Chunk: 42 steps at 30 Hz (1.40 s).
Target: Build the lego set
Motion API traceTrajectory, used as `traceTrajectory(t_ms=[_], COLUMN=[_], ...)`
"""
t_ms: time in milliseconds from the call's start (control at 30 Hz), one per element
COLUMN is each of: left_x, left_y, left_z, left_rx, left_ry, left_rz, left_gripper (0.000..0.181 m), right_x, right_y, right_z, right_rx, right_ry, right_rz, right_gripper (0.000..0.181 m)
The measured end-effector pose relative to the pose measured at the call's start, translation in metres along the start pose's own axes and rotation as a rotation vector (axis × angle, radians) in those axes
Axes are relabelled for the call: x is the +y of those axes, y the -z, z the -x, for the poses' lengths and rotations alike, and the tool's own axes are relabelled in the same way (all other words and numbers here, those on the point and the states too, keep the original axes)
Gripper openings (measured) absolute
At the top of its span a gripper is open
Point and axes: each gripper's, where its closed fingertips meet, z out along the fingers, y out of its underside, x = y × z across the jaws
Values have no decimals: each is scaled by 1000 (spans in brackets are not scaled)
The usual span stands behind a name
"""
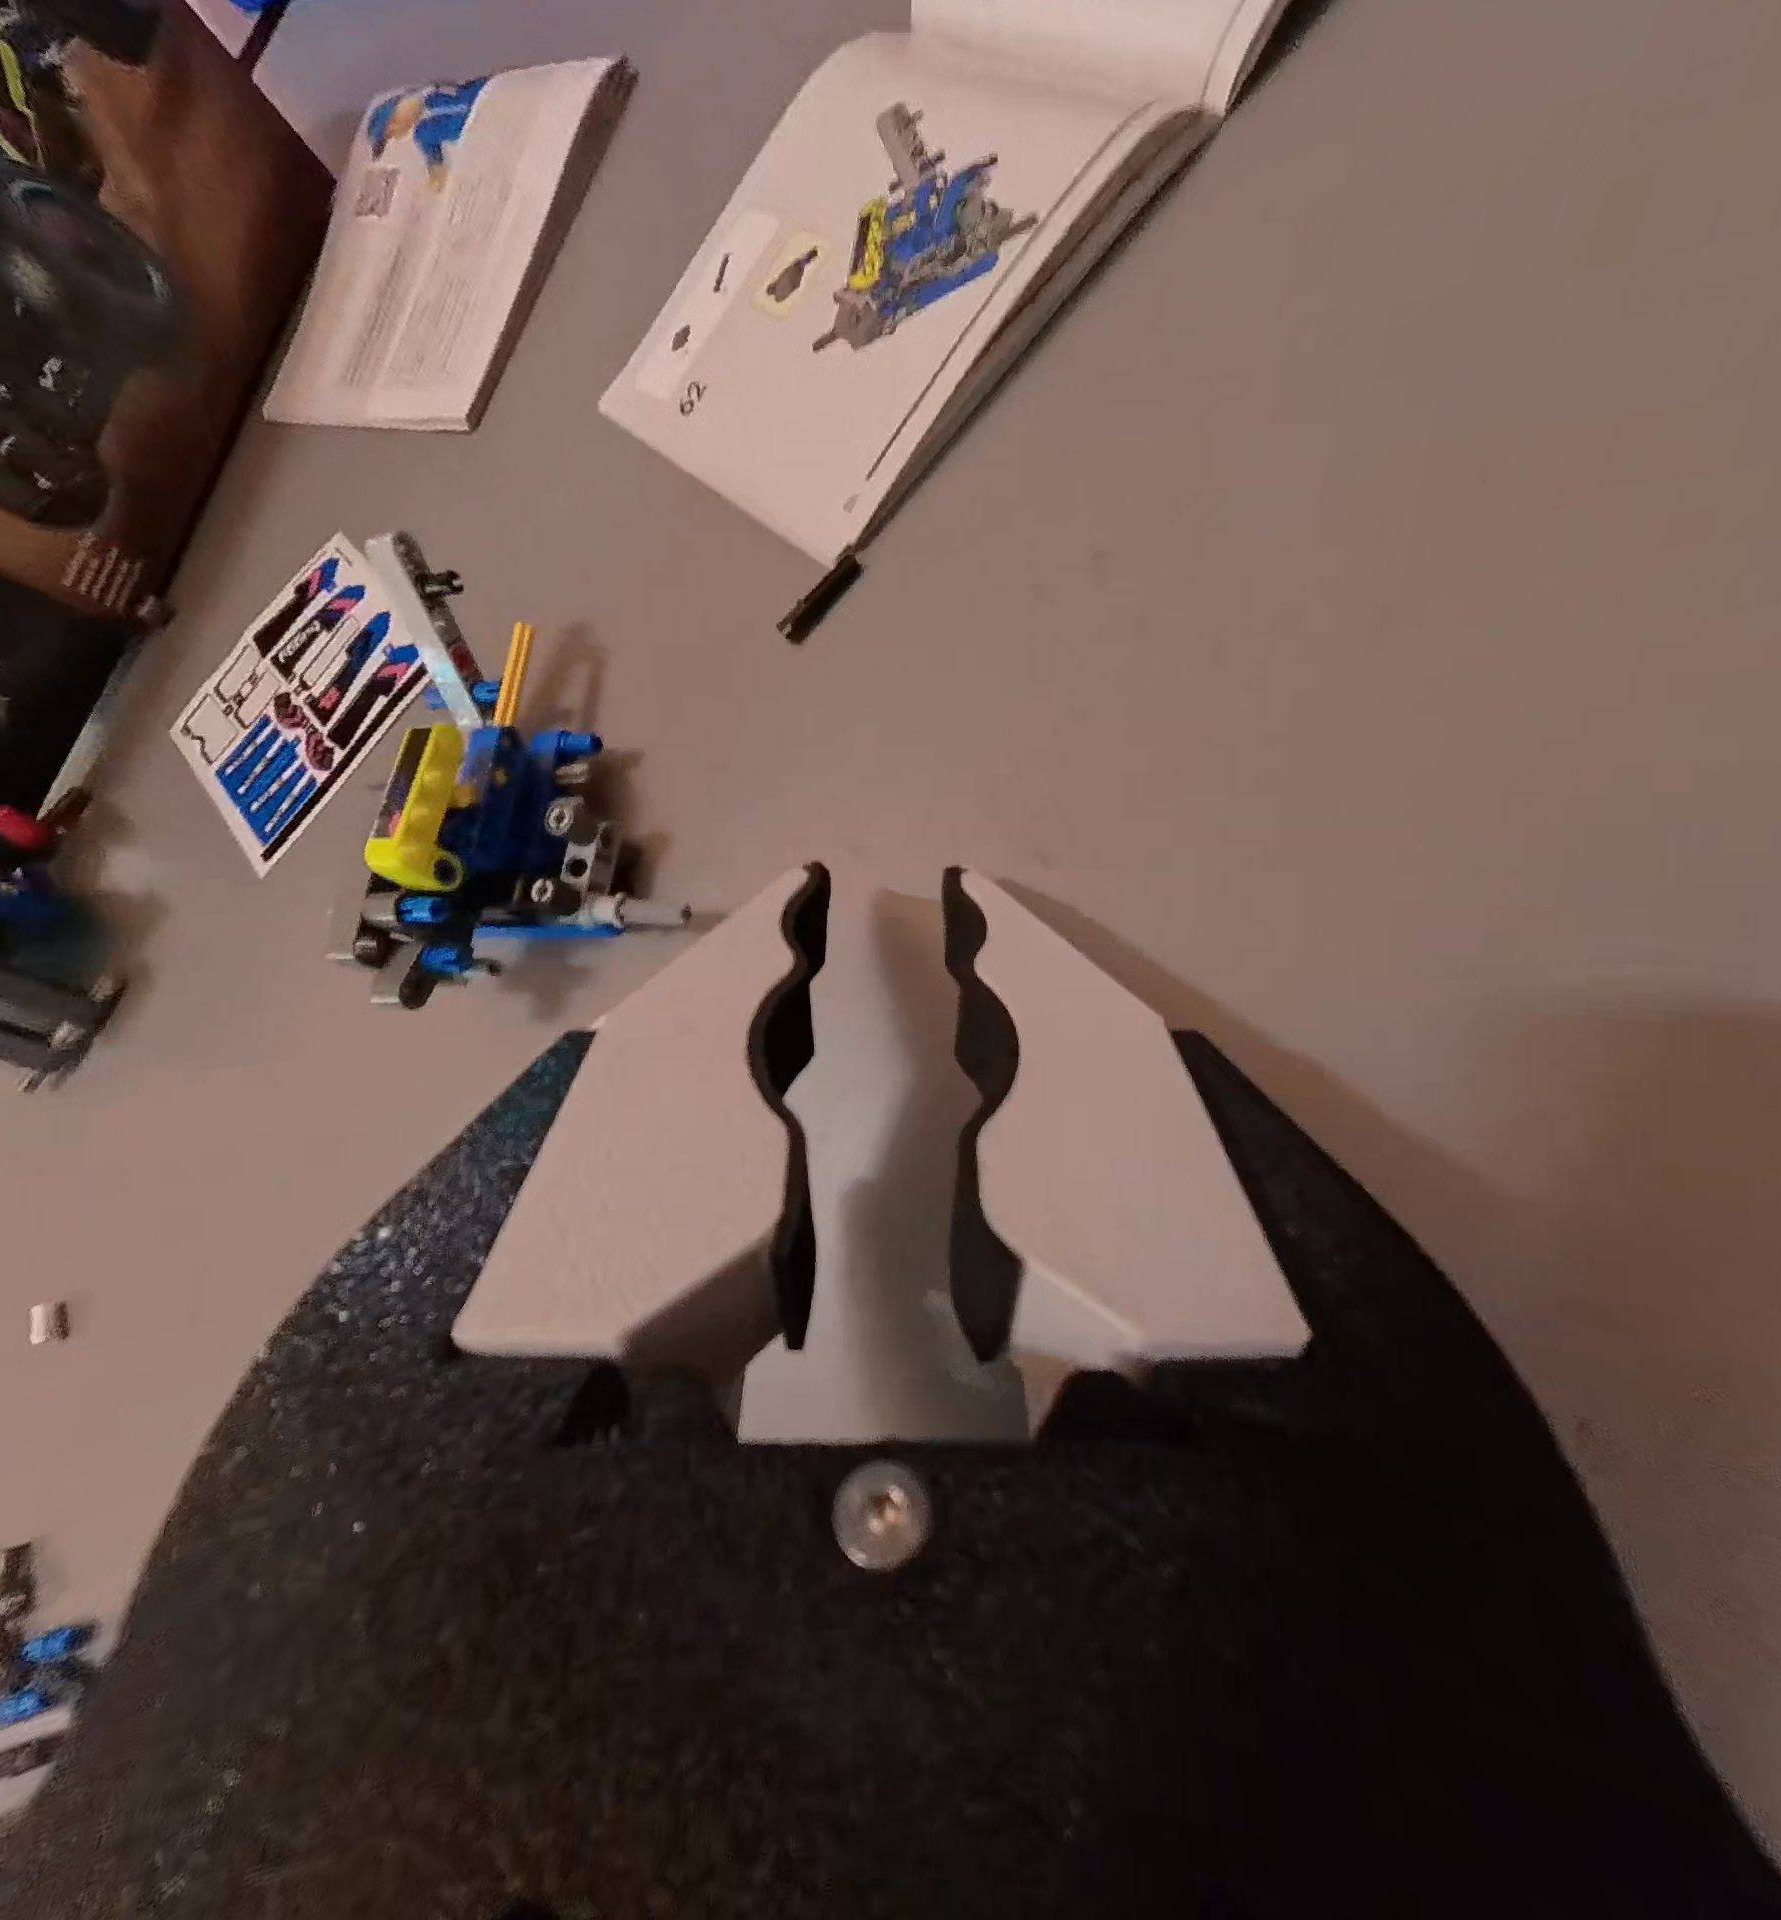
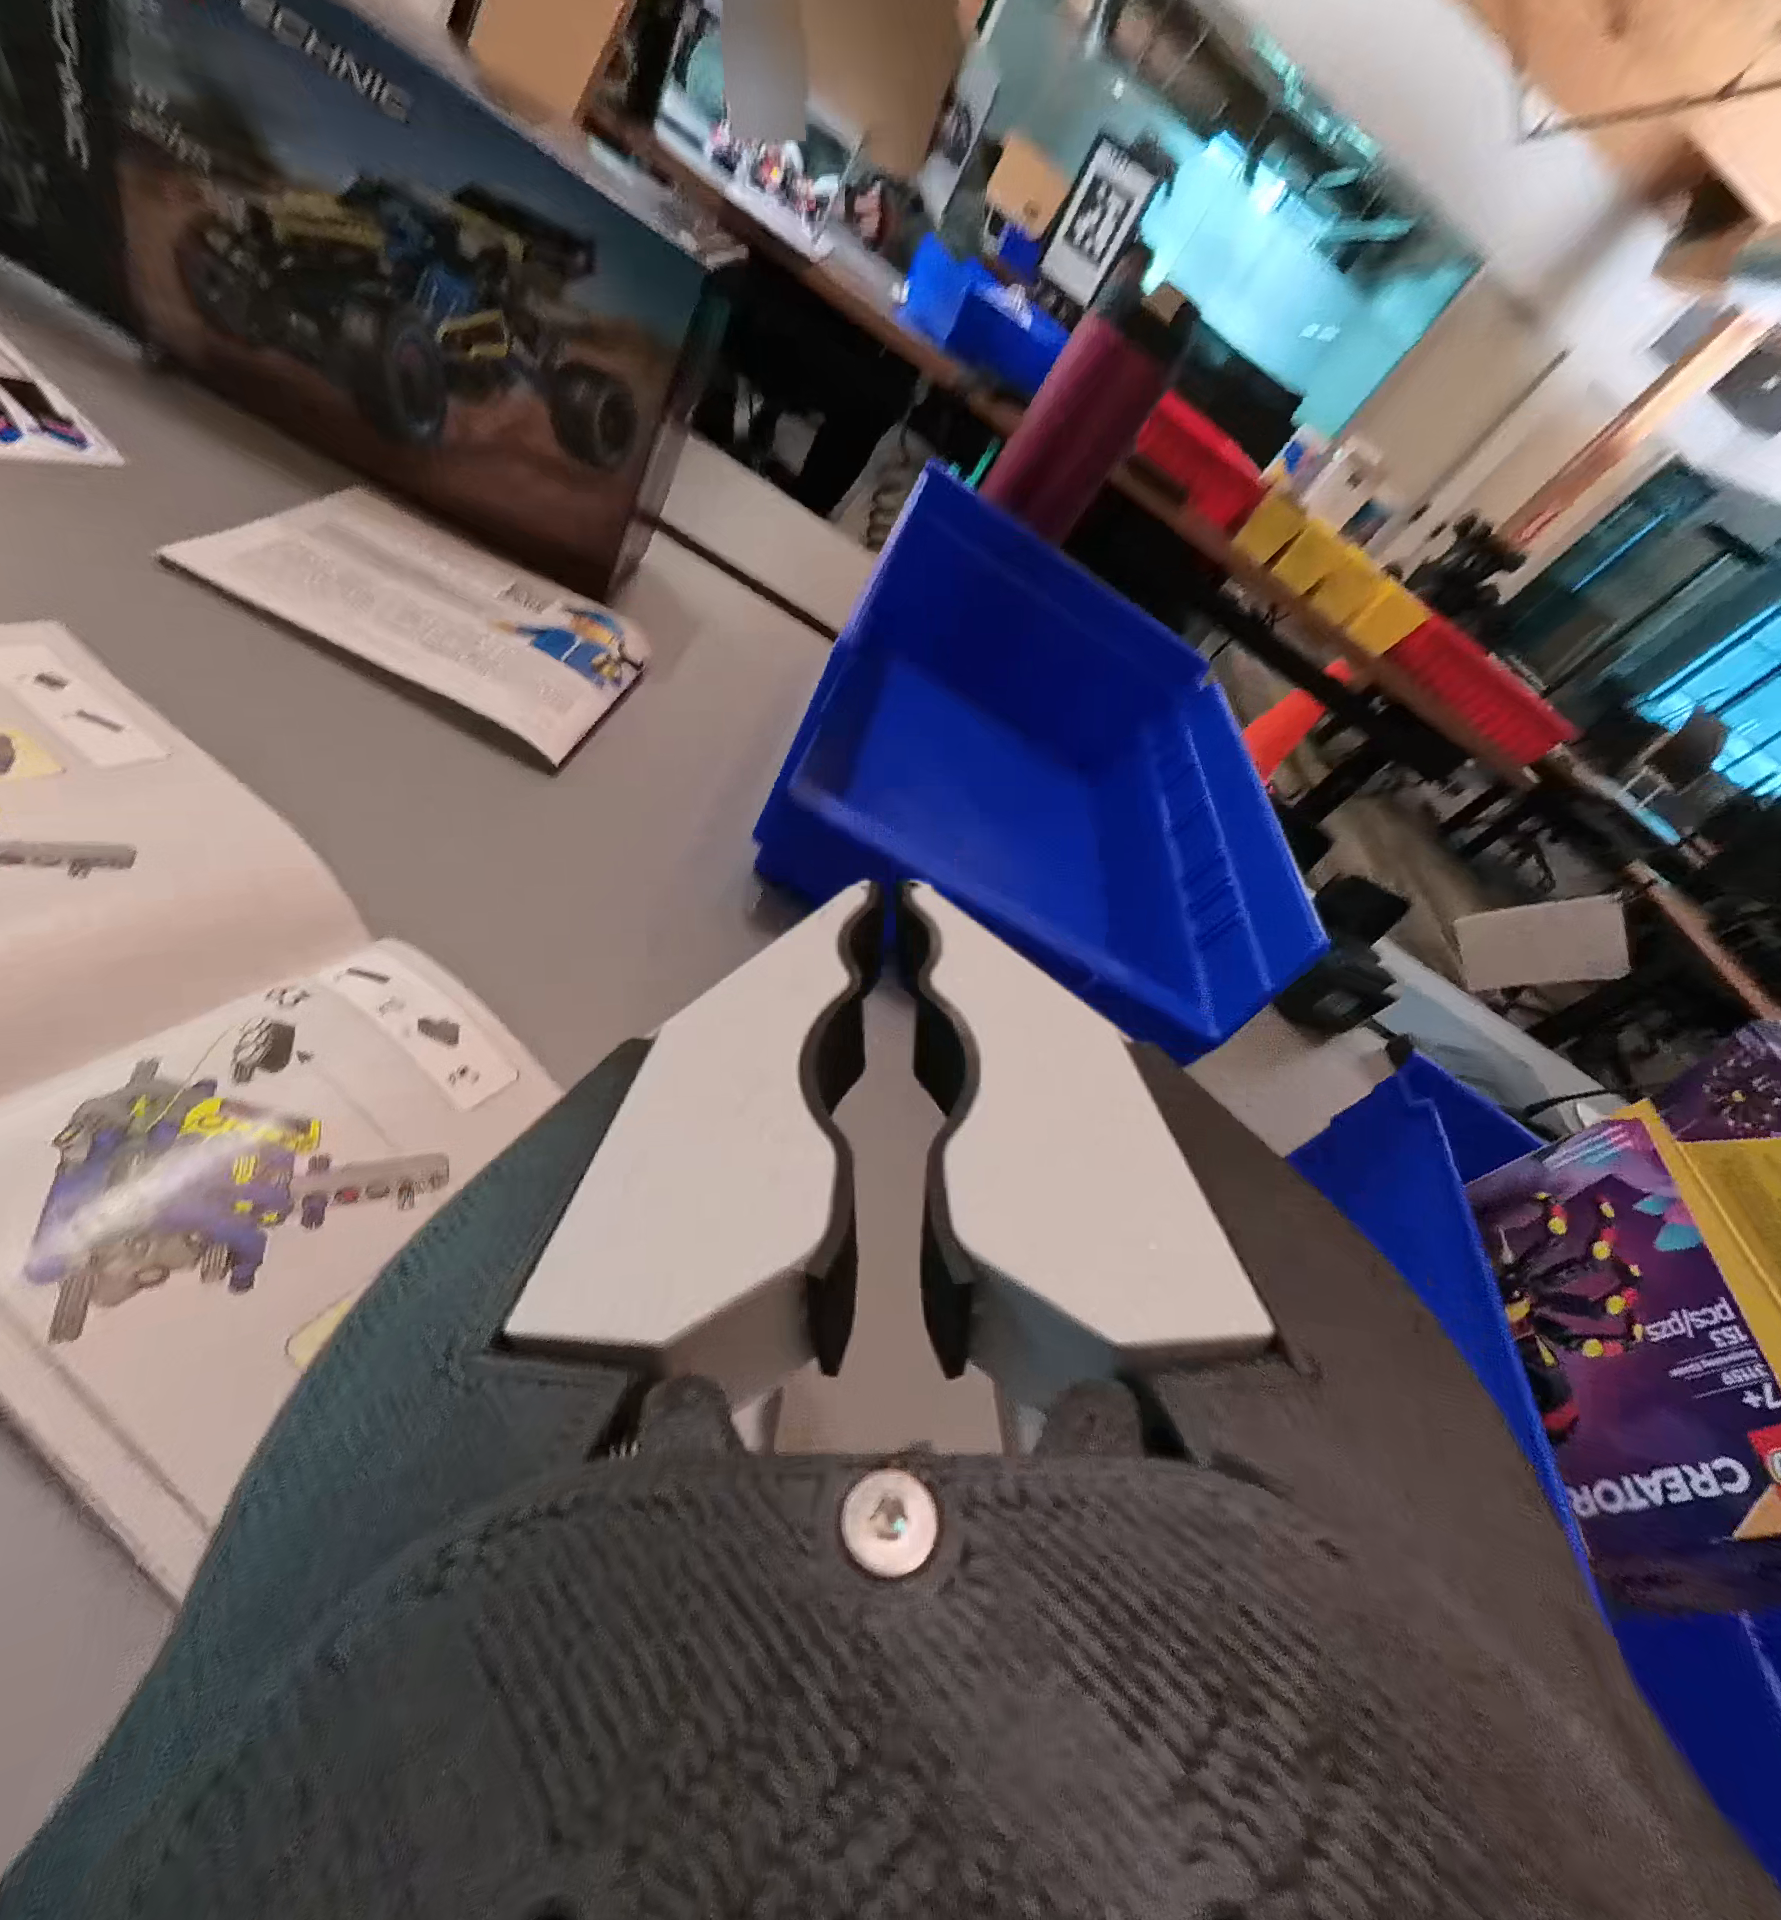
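A partly built blue, yellow and grey lego model point(image 1: 491, 842) lies on the grey table point(image 1: 1281, 675), left of my left gripper point(image 1: 884, 883). That gripper hovers above the table, open a little and empty. A small black lego piece point(image 1: 819, 601) lies by the corner of the open instruction book point(image 1: 865, 312), which also shows in the right wrist view point(image 2: 138, 1039). My right gripper point(image 2: 886, 899) is raised, its tips nearly touching and nothing between them, pointing at an empty blue bin point(image 2: 1021, 790).
A sticker sheet point(image 1: 294, 696), a second booklet point(image 1: 450, 249) and the set's box point(image 1: 65, 312) lie at the left. More loose parts point(image 1: 3, 935) sit at the left edge. A purple lego box point(image 2: 1675, 1351) stands in another blue bin at the right. The gap from one gripper's tips to the other's is roughly 35 cm. My left tips are roughly 8 cm from the small black lego piece point(image 1: 819, 601).
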Motion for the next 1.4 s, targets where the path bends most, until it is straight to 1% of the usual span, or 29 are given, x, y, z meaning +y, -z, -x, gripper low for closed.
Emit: traceTrajectory(t_ms=[67,133,200,267,300,367,500,633,667,733,800,900,967,1000,1200,1267,1400], left_x=[-5,-8,-4,6,12,25,59,102,113,135,150,163,174,179,211,224,249], left_y=[2,10,21,35,43,66,124,177,187,208,223,242,255,261,288,291,290], left_z=[3,16,35,56,67,92,137,168,174,184,190,199,206,210,233,237,239], left_rx=[-9,-57,-126,-211,-259,-378,-595,-702,-717,-752,-763,-797,-839,-860,-916,-899,-827], left_ry=[46,108,166,197,205,217,248,372,404,474,508,520,528,530,573,590,620], left_rz=[-44,-94,-114,-113,-107,-92,-59,-37,-30,-15,-24,-60,-66,-69,-89,-68,16], left_gripper=[23,30,37,54,59,69,69,66,70,72,80,77,67,66,58,54,47], right_x=[0,-5,-12,-20,-24,-33,-41,-47,-47,-48,-46,-39,-33,-32,-30,-28,-23], right_y=[1,-1,-6,-13,-16,-21,-30,-37,-38,-41,-42,-44,-46,-47,-41,-40,-42], right_z=[-2,-1,8,18,22,28,42,49,49,49,50,52,55,55,43,40,39], right_rx=[13,25,4,-26,-29,-15,-27,-7,7,41,71,118,119,122,217,234,245], right_ry=[21,42,20,-16,-21,-24,-46,-71,-83,-115,-123,-55,-8,5,47,44,54], right_rz=[25,0,-44,-85,-108,-151,-186,-203,-212,-247,-277,-292,-259,-258,-268,-260,-235], right_gripper=[0,0,11,21,26,35,47,52,53,53,54,57,64,67,66,64,61])
